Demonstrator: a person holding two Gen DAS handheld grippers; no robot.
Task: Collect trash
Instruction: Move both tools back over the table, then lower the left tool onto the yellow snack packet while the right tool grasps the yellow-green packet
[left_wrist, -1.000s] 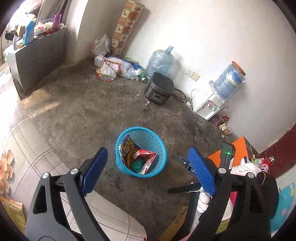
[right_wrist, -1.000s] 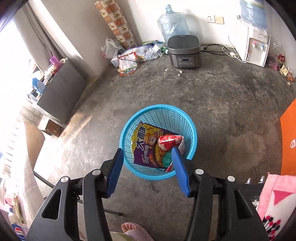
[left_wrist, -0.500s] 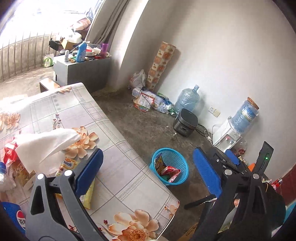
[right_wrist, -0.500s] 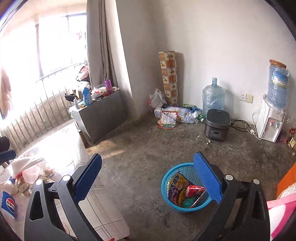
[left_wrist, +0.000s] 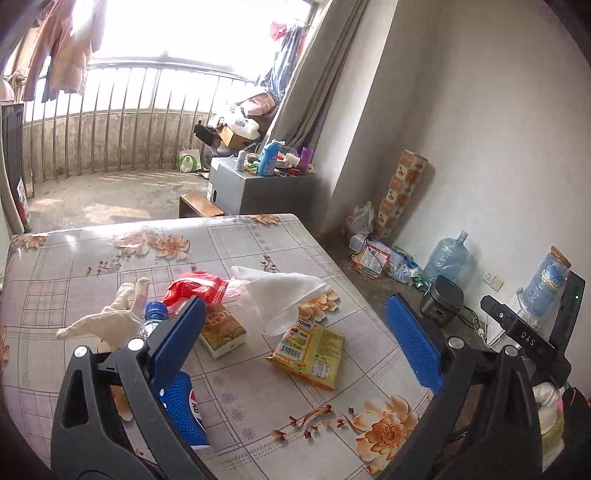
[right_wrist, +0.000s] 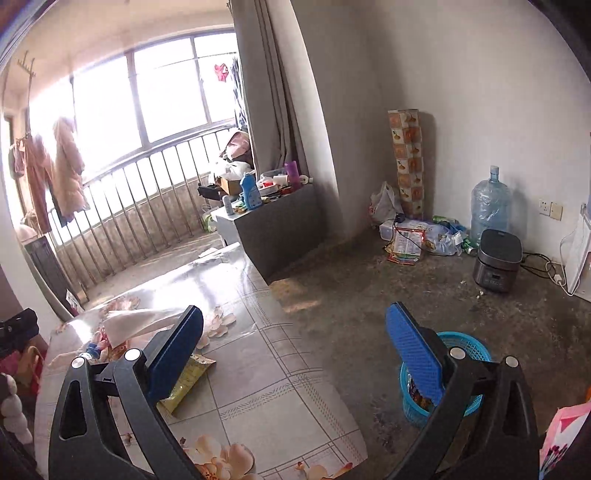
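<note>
Both claws stood wide and empty, the left claw (left_wrist: 295, 339) over the littered tabletop (left_wrist: 258, 406) and the right claw (right_wrist: 295, 354) straddling the tabletop's edge, its jaws having just been opening with nothing between them; the trash lay on the tabletop just ahead of the left claw, while the blue basket (right_wrist: 469, 347) sat on the concrete floor beside the tabletop, already holding wrappers. The step in hand looked like choosing the next piece; a good pick would probably be the flat yellow snack packet (left_wrist: 308, 352), taken by a raised edge, since thin glossy film lying flat gives pads little to bite; the small yellow carton (left_wrist: 221, 332), stiff and boxy, should handle more easily across its narrow sides. The crumpled white tissue (left_wrist: 280, 295) was soft and tented; the red wrapper (left_wrist: 195, 288) was crinkled foil; a blue-labelled plastic bottle (left_wrist: 184, 406) stood behind the left jaw; a pale fabric glove (left_wrist: 107, 317) lay limp near it.
</note>
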